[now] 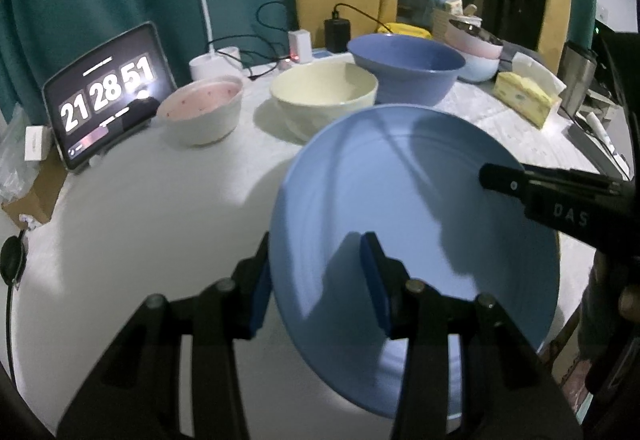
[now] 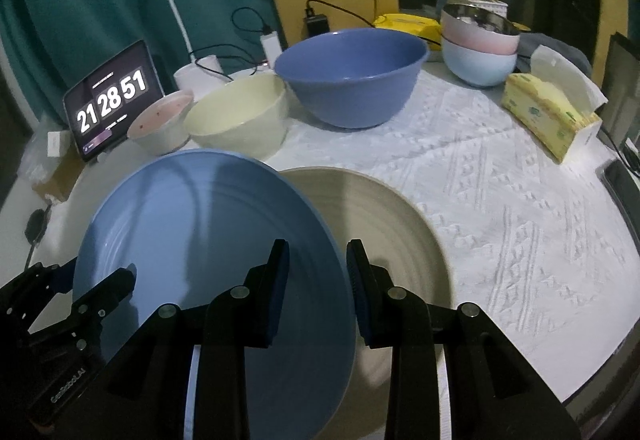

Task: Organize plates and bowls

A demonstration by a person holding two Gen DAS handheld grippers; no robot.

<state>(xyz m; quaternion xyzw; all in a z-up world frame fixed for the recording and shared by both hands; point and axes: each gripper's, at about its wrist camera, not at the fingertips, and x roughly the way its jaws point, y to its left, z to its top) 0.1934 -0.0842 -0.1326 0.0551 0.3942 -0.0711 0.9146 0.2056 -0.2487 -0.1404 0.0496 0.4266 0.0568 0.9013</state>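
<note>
A light blue plate [image 1: 400,199] [image 2: 192,220] hangs tilted above the white tablecloth, held on two sides. My left gripper [image 1: 318,286] is shut on its left rim, one pad on top and one beneath. My right gripper [image 2: 320,292] is shut on its right rim the same way. Under the plate's right edge a beige plate [image 2: 384,224] lies flat on the cloth. Behind stand a pink-lined bowl [image 1: 204,107] [image 2: 160,123], a cream bowl [image 1: 324,95] [image 2: 240,115] and a large dark blue bowl [image 1: 404,63] [image 2: 352,75].
Stacked pink and pale blue bowls [image 2: 480,51] stand at the back right, beside a yellow tissue box [image 2: 548,111]. A tablet showing a clock [image 2: 112,95], a white desk lamp [image 2: 176,3] and charger cables line the back left. The table edge curves away at the right.
</note>
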